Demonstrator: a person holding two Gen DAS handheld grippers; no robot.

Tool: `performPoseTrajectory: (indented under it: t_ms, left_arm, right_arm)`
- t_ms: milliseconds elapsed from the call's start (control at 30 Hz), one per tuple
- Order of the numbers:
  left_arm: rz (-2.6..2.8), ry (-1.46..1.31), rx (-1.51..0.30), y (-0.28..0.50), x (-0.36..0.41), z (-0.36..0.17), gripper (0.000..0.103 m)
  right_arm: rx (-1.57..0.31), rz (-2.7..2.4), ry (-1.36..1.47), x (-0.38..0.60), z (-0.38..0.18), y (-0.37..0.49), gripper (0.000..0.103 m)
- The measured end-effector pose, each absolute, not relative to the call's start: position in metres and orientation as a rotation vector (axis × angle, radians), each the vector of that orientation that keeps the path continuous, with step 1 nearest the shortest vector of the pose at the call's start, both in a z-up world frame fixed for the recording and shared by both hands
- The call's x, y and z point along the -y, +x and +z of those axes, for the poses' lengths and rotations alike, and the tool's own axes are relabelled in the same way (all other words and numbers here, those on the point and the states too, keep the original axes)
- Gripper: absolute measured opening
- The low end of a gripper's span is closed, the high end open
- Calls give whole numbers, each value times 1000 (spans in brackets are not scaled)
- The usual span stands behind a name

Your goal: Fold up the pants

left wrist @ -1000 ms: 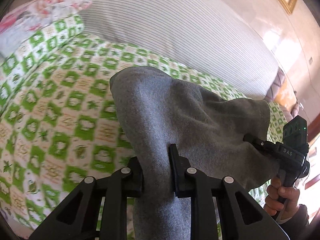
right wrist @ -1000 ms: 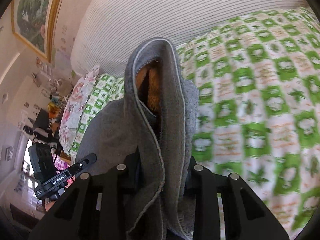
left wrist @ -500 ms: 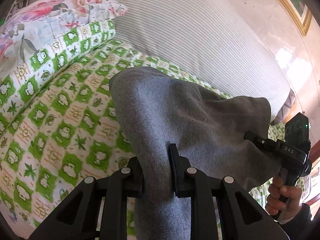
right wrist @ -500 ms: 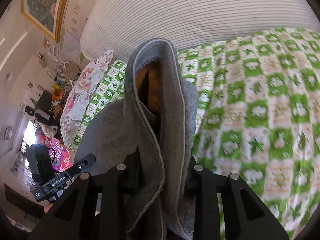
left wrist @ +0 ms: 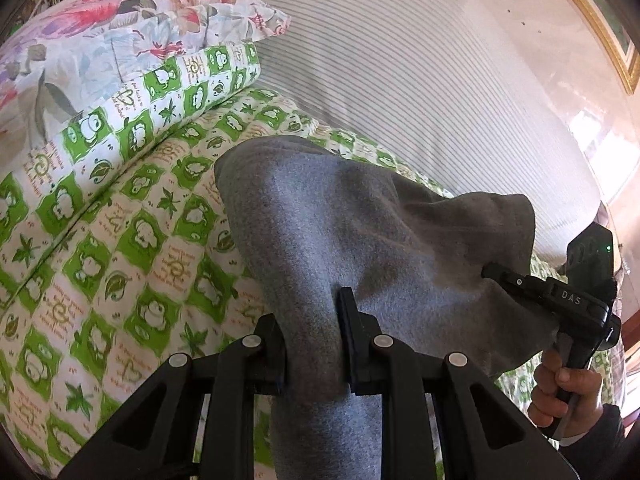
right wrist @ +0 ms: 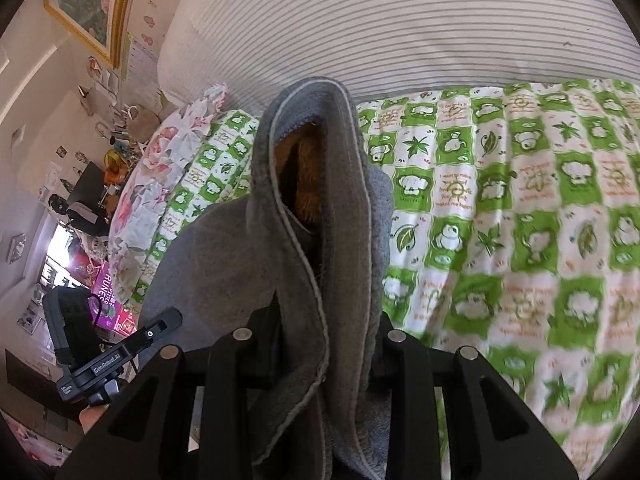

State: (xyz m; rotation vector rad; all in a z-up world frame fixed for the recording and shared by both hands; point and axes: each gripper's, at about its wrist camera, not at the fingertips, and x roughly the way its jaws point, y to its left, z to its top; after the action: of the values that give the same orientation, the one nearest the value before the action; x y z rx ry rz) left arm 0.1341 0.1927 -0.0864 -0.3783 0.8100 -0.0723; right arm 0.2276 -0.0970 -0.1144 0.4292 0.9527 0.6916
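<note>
Holding grey pants [left wrist: 360,248] off a green-and-white checked bedspread [left wrist: 132,240] with both tools. Left gripper [left wrist: 314,344] clamped on a thick fold of the grey fabric; cloth fills the gap between the jaws, rises ahead of them in a rounded hump, and hangs down below them. Right gripper [left wrist: 516,280] seen from the left wrist to the right of and beyond the left jaws, closed on the far corner of the same garment, held by a hand [left wrist: 560,392] in a dark sleeve. From the right wrist: right gripper [right wrist: 326,344] pinching a bunched band of the pants [right wrist: 320,208], hem edges standing upright ahead of the jaws, brownish fleecy lining visible inside the opening. Fabric sagging between the two grips, stretched leftward from the right jaws toward the left tool's body [right wrist: 116,360]. Bedspread directly beneath and beyond both sets of jaws. Floral pillow [left wrist: 120,28] stacked on a checked pillow [left wrist: 160,92], up and left of the left jaws. Striped bolster [right wrist: 400,24] across the far side, beyond the pants. Gold-framed picture [right wrist: 84,4] on the wall, upper left of the right jaws.
</note>
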Motion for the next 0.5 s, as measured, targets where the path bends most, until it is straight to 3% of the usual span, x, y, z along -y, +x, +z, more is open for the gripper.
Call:
performPoseTrajectory:
  t_ms: [500]
  left_arm:
    - [-46,-395,-849,167,-204,-123,21]
  right_arm:
    - [-996,666,399,90,-149,262,33]
